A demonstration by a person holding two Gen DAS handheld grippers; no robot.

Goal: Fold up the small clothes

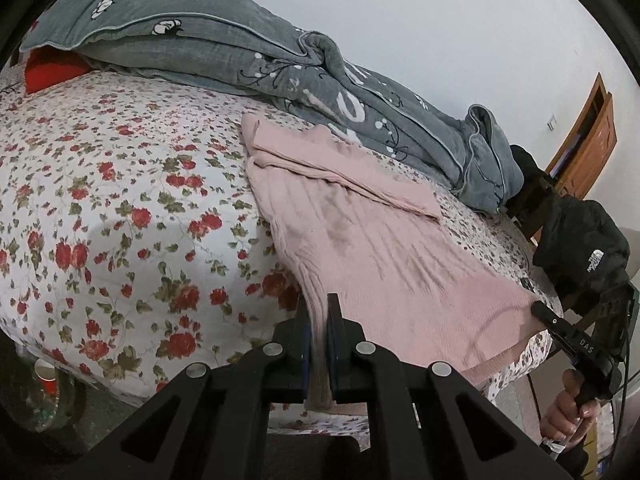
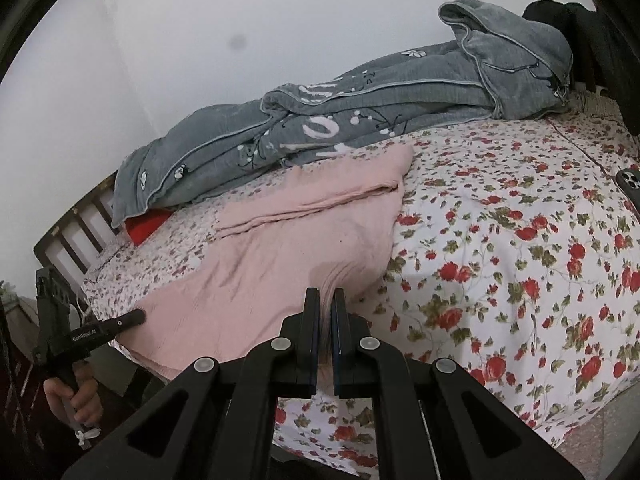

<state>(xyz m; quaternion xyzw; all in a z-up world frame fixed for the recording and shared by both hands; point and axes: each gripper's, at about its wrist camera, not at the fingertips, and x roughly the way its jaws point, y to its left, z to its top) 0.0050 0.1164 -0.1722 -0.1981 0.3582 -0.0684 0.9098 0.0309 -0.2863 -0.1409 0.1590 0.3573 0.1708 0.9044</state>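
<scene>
A pink knit garment (image 1: 372, 240) lies spread on the floral bed sheet (image 1: 100, 208), one sleeve folded across its chest. My left gripper (image 1: 319, 312) is shut on the garment's near hem corner. In the right wrist view the same garment (image 2: 280, 248) lies across the bed, and my right gripper (image 2: 328, 308) is shut on the other hem corner. Each gripper also shows in the other's view, at the garment's edge: the right one (image 1: 560, 328) and the left one (image 2: 116, 324).
A grey quilt (image 1: 248, 52) is bunched along the far side of the bed by the wall. A red cloth (image 1: 52, 68) lies under it. A black jacket (image 1: 580, 248) hangs at the bed's end. A phone (image 2: 630, 186) lies on the sheet. A wooden door (image 1: 588, 144) stands beyond.
</scene>
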